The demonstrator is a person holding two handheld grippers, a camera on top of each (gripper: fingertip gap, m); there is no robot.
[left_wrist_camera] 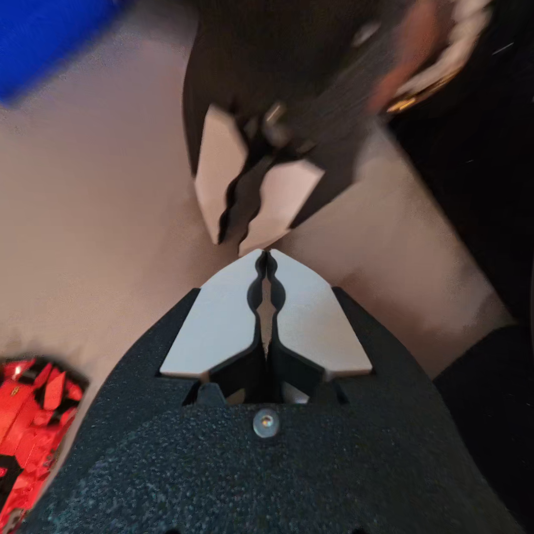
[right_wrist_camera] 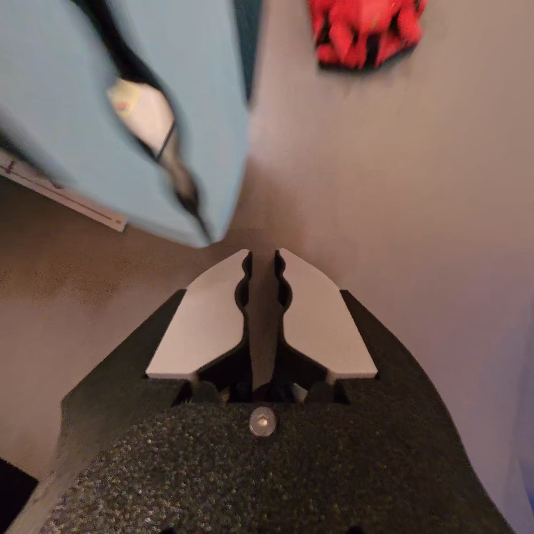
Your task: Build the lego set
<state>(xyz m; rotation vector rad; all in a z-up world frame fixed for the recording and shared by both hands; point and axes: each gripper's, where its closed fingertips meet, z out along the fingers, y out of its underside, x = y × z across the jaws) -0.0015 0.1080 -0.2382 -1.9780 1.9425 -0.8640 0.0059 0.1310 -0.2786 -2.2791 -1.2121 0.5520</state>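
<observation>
A red and black lego model [left_wrist_camera: 29, 419] lies on the beige table at the lower left of the left wrist view. It shows blurred at the top right of the right wrist view [right_wrist_camera: 367, 31]. My left gripper [left_wrist_camera: 265, 252] is shut, tips touching, with nothing seen between them. My right gripper [right_wrist_camera: 263, 252] is open by a narrow gap and empty. The two grippers point at each other, tips almost meeting above the table. The right gripper [left_wrist_camera: 229, 247] comes down from the top of the left wrist view. The left gripper [right_wrist_camera: 206, 238] shows blurred at the upper left of the right wrist view.
A white printed sheet [right_wrist_camera: 86, 202] lies on the table [right_wrist_camera: 375, 202] behind the left gripper. A blurred blue object [left_wrist_camera: 43, 43] is at the top left. A person's hand with a bracelet [left_wrist_camera: 433, 57] holds the right gripper. A dark area lies beyond the table's right edge. My right fingertips sit around 5 cm from my left ones.
</observation>
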